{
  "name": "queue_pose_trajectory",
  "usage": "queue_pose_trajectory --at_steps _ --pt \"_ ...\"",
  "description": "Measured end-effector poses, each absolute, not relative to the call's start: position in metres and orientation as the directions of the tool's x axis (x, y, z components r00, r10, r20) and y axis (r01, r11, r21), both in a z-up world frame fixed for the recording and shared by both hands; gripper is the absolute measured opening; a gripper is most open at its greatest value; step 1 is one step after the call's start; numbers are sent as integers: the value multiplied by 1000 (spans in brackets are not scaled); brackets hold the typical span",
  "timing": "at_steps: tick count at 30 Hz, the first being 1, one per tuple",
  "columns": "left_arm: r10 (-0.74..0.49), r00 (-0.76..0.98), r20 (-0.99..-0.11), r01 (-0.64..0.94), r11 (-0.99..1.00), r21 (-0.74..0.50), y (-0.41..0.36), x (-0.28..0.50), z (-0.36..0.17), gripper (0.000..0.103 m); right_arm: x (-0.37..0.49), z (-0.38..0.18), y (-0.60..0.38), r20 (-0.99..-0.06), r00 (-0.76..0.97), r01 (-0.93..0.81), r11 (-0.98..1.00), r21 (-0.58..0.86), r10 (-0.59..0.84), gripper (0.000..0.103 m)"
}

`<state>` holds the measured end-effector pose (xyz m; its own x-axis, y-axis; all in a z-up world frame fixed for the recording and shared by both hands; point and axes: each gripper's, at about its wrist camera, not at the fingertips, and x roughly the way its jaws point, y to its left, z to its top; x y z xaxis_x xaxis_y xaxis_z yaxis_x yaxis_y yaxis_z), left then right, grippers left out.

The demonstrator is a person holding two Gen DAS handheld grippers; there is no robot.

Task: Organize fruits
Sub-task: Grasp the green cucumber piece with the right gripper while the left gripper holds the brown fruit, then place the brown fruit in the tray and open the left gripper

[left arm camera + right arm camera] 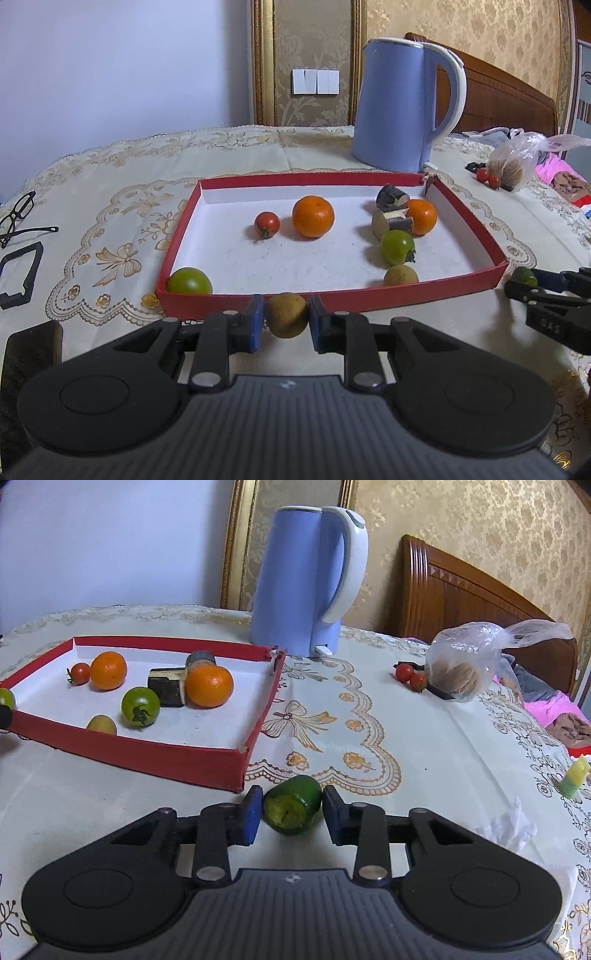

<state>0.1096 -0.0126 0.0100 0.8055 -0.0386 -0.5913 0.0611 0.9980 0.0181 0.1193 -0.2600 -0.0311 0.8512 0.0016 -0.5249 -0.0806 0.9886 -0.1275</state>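
Left wrist view: left gripper [286, 325] fingers clamp a brown longan [287, 314] before the red tray [332, 295]. Right gripper [291, 814] brackets a green fruit [293, 805], contact unclear. Next, likely lifting both over the wall.

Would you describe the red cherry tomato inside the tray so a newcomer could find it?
Start at the red-walled tray in front of the blue kettle. The cherry tomato sits just left of the larger orange; it is the tray's only red fruit.
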Motion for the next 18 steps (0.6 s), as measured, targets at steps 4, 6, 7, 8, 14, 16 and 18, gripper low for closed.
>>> queue_pose_trajectory --at_steps 4,6,7,8,14,16,18 --pt "-30 806 -591 56 998 26 -13 110 9 23 118 -30 -267 -528 849 -76 994 -81 22 33" --pt "-27 807 -590 56 998 31 -15 111 9 23 117 -29 -268 -530 848 -75 995 -69 27 33" --pt "-26 807 -590 56 998 33 -15 111 9 23 116 -29 -269 -529 848 -75 995 -62 30 33" --pt "-23 808 -589 56 998 37 -16 111 9 23 113 -28 -270 -526 850 -75 996 -54 36 33" --pt "-9 811 -585 53 997 58 -19 116 11 23 88 -21 -271 -489 869 -96 995 -12 78 33" --pt "-2 814 -581 51 996 67 -21 119 13 23 80 -17 -270 -475 876 -104 994 -12 86 33" --pt "6 817 -576 48 996 78 -22 123 14 23 71 -12 -268 -458 883 -117 993 -11 99 33"
